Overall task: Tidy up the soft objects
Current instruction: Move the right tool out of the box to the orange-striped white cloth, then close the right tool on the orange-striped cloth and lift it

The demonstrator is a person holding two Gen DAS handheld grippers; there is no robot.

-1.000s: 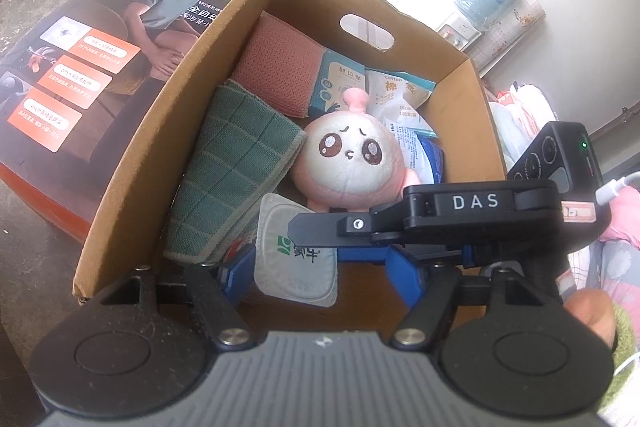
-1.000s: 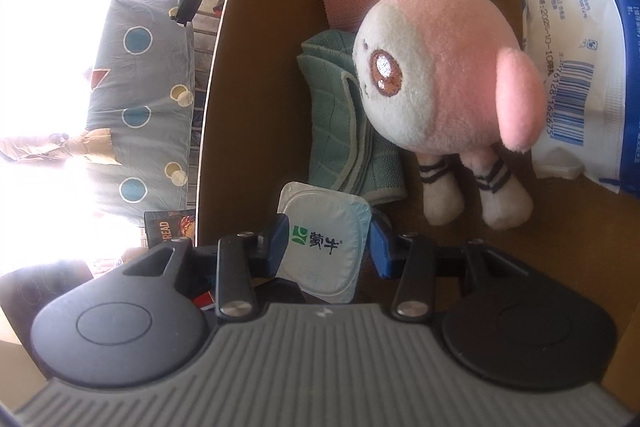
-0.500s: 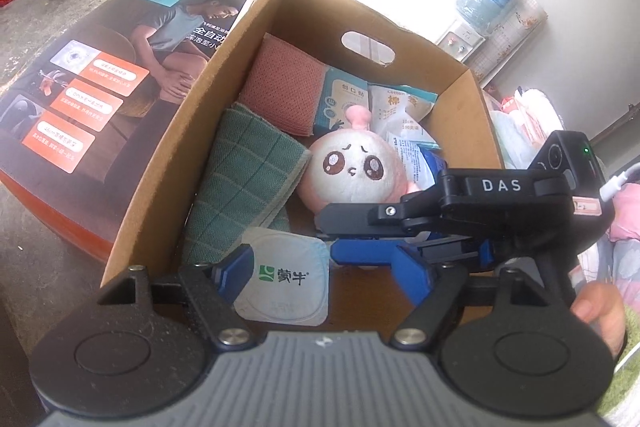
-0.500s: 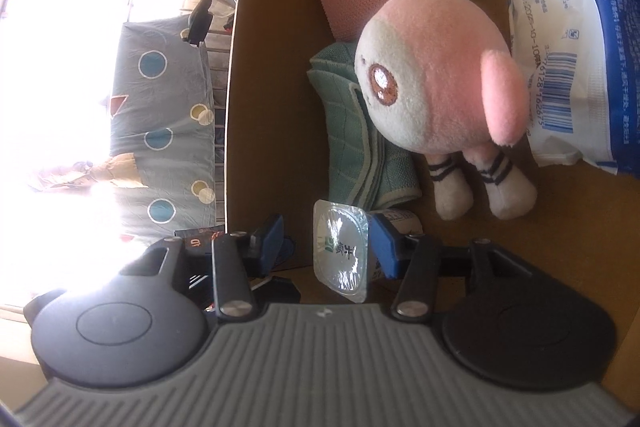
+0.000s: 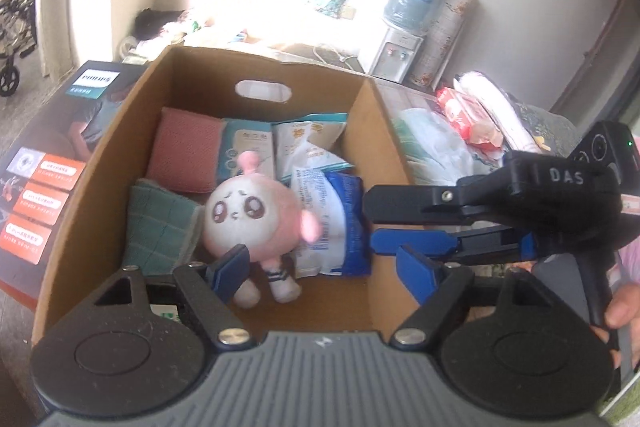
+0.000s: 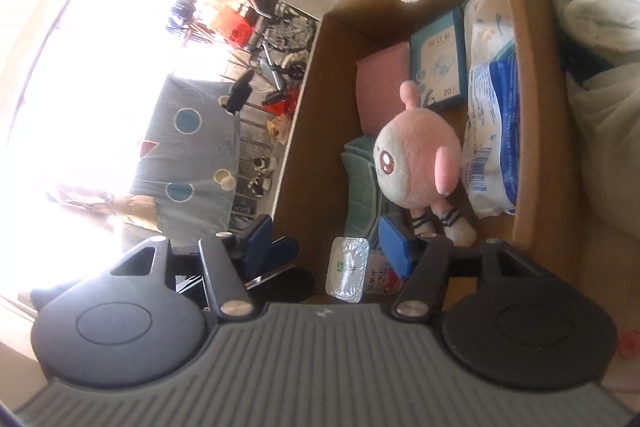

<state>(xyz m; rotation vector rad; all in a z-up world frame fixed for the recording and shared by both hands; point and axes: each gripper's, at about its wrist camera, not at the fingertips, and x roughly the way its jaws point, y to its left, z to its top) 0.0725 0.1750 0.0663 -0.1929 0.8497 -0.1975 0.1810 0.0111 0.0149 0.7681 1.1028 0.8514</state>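
Note:
An open cardboard box [image 5: 100, 187] holds a pink plush toy [image 5: 252, 215], a green cloth [image 5: 160, 223], a pink cloth [image 5: 184, 155], tissue packs [image 5: 308, 139] and a blue-white pack [image 5: 340, 223]. A foil-lidded yogurt cup [image 6: 347, 269] stands on edge in the box's near corner, loose. My right gripper [image 6: 326, 247] hovers over that corner. Its jaws are opening and the cup sits between them untouched. My left gripper [image 5: 324, 273] is above the box's near wall, jaws opening, nothing gripped. From the left wrist, the right gripper [image 5: 370, 223] reaches over the right wall.
A large printed appliance box [image 5: 52, 163] lies against the carton's left side. Bags and soft packs [image 5: 460, 131] are piled to its right. A water dispenser [image 5: 404, 27] stands by the far wall. A hand [image 5: 620, 307] holds the right gripper.
Both grippers have pulled back and up out of the box with their jaws spreading. The yogurt cup, held a second ago, now rests loose in the near corner.

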